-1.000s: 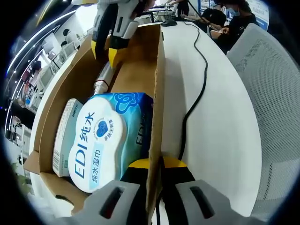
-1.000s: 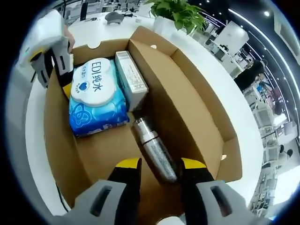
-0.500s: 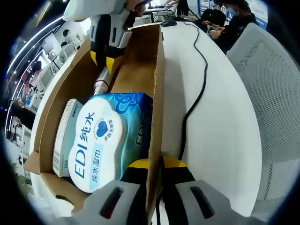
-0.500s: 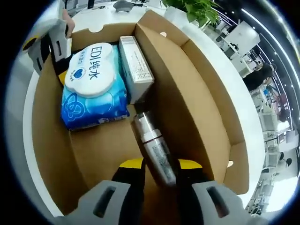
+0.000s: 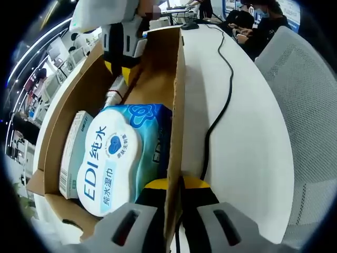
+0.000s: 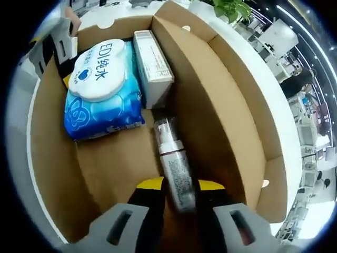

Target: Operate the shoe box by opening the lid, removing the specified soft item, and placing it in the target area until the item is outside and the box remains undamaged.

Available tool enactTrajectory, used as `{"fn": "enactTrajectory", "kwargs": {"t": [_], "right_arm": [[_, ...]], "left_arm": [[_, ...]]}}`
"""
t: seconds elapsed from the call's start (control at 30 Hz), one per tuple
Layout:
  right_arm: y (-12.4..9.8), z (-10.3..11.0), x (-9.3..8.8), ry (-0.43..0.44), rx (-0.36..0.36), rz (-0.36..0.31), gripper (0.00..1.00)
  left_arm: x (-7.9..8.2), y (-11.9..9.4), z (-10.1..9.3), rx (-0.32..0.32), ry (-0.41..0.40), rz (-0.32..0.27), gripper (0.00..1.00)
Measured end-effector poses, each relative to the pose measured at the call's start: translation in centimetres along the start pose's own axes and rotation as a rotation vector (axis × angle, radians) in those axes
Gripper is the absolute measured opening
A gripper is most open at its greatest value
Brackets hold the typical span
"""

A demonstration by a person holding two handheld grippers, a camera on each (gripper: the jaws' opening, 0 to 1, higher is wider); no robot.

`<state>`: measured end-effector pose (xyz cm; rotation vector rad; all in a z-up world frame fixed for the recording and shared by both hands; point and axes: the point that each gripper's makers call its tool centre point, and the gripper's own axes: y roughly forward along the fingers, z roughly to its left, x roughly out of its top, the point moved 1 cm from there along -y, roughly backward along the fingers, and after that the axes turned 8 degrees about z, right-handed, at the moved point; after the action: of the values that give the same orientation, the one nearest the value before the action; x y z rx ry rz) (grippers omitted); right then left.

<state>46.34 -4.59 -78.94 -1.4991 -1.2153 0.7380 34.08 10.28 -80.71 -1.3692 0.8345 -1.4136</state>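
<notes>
An open cardboard shoe box [image 5: 176, 95] [image 6: 226, 89] lies on a white table. Inside it are a blue and white wipes pack [image 5: 113, 158] [image 6: 100, 84], a slim white carton [image 5: 71, 153] [image 6: 152, 66] and a silver bottle [image 5: 113, 94] [image 6: 176, 168]. My left gripper [image 5: 176, 184] is shut on the near end of the box's right wall, one jaw inside and one outside; it also appears at the far end of the box [image 6: 50, 45]. My right gripper [image 6: 180, 185] [image 5: 120, 60] is down inside the box with its jaws closed against the sides of the silver bottle.
A black cable [image 5: 224, 89] runs across the white table [image 5: 247, 137] beside the box. A mesh chair back [image 5: 308, 79] stands at the right. People sit at the far end [image 5: 253, 21]. The box's opened lid [image 6: 263, 158] leans outward, with a green plant [image 6: 231, 8] beyond it.
My right gripper has sunk deeper into the box over the silver bottle and its jaws have narrowed onto it. The left gripper has kept its hold on the box wall.
</notes>
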Motion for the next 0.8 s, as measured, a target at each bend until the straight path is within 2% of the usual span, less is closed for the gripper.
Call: {"fn": "enactTrajectory", "kwargs": {"t": [0.03,0.07,0.2,0.33,0.57,0.7,0.8], "right_arm": [[-0.2,1.2,0.2,0.025,0.068,-0.005,0.18],[-0.3,1.5,0.1,0.037,0.088,0.002,0.17],[-0.7,2.8,-0.2,0.182,0.19,0.043,0.17],[-0.7,3.0,-0.5,0.269,0.231,0.07,0.17],[-0.6,3.7,-0.5,0.272,0.246,0.075,0.17],[0.1,4.2,-1.2,0.25,0.249,0.126,0.19],[0.3,4.4,-1.1,0.243,0.243,0.127,0.19]], "left_arm": [[0.0,0.0,0.0,0.0,0.0,0.0,0.04],[0.0,0.0,0.0,-0.001,0.0,0.0,0.04],[0.1,0.0,0.1,0.0,0.004,-0.002,0.04],[0.0,0.0,0.1,0.0,0.004,-0.002,0.04],[-0.1,0.0,0.0,-0.001,0.007,-0.003,0.04],[-0.1,-0.1,0.0,0.0,0.007,-0.003,0.04],[-0.1,-0.1,0.1,0.001,0.008,-0.003,0.04]]}}
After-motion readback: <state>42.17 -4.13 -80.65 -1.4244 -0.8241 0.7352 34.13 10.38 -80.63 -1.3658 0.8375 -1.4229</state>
